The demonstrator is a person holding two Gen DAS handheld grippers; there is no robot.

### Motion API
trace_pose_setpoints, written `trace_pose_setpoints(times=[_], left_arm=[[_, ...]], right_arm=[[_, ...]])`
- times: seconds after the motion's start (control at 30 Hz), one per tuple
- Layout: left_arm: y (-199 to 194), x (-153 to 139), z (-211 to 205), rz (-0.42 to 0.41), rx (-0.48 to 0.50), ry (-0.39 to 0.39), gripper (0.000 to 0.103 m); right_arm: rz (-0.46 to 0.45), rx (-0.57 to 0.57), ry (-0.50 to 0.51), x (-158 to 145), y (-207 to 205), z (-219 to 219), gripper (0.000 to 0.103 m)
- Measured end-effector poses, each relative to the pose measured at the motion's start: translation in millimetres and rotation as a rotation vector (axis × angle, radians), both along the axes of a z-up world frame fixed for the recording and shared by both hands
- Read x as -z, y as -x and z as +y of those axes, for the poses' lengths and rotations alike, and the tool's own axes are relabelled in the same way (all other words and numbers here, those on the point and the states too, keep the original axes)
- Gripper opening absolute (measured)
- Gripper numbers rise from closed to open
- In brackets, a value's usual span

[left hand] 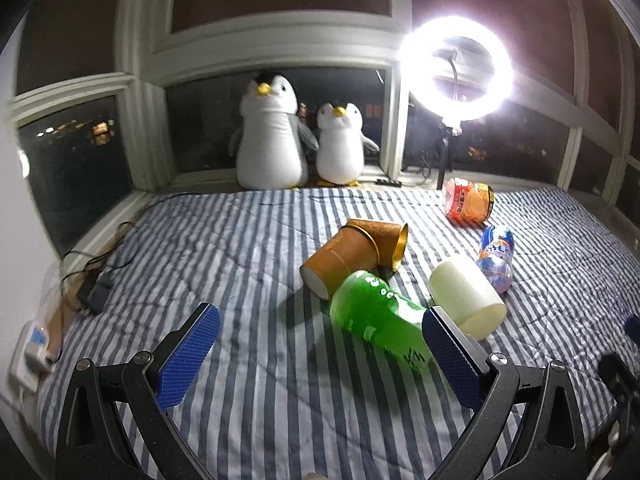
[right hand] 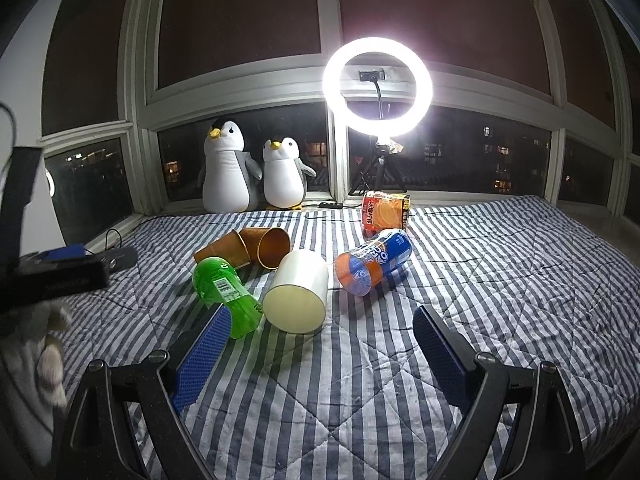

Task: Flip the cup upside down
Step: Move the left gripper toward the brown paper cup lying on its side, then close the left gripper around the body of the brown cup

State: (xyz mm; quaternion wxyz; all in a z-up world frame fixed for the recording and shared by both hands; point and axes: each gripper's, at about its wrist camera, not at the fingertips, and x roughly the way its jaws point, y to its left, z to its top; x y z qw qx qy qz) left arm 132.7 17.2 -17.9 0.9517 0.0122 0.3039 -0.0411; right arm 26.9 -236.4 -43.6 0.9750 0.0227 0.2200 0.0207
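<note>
Striped quilt (right hand: pixel 480 280) runs back to the window sill, w/ two penguin plushies (right hand: pixel 252 176) on the sill at the left and a lit ring light (right hand: pixel 378 86) on a tripod at centre-right. Right half of the quilt is bare stripes out to its far edge; near strip in front of both grippers also bare. Clutter sits mid-quilt, left of centre in the right wrist view. White cup (right hand: pixel 298 292) lies on its side, long axis running front-to-back w/ a slight slant, open mouth toward the right wrist cam, closed base away toward the window. Green cup (right hand: pixel 226 296) lies just beside it on the left, on its side too, mouth toward the cams; can't tell if the two touch. Behind them two brown paper cups (right hand: pixel 248 246) lie tipped, touching each other at an angle. Right of the white cup, apart from it, an Oreo tub (right hand: pixel 374 260) on its side; behind that an orange snack pack (right hand: pixel 386 210) near the sill. Left gripper (left hand: pixel 320 348) spread wide, nothing between the blue pads (left hand: pixel 188 356), its right pad overlapping the green cup in view. Right gripper (right hand: pixel 320 356) also wide apart, holding nothing, hanging short of the white cup's mouth. Cables & a charger (left hand: pixel 94 288) lie at the quilt's left edge.
</note>
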Motion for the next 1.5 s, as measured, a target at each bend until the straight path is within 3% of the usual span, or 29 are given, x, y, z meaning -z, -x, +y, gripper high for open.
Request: trace_pose_setpoints(times=[0.47,0.73,0.97,1.37,1.5], left_arm=[[-170,38,-14,0.3,0.187,0.012,0.102],[-229,74,-34,0.46,0.259,0.013,0.094],[-249,95,-43,0.519,0.268,-0.001,0.083],[-242,87,-22,0.462,0.25,0.014,0.072],[-241,89,-6,0.477,0.253,0.042,0.071]], right_arm=[[0.017,0.036,0.006,2,-10,-8,0.09],[0.034,0.077,-0.001,4,-10,-22,0.09],[0.05,0.109,-0.011,6,-13,-37,0.09],[0.073,0.122,-0.049,8,-18,-44,0.09],[0.069,0.122,-0.049,6,-17,-42,0.09]])
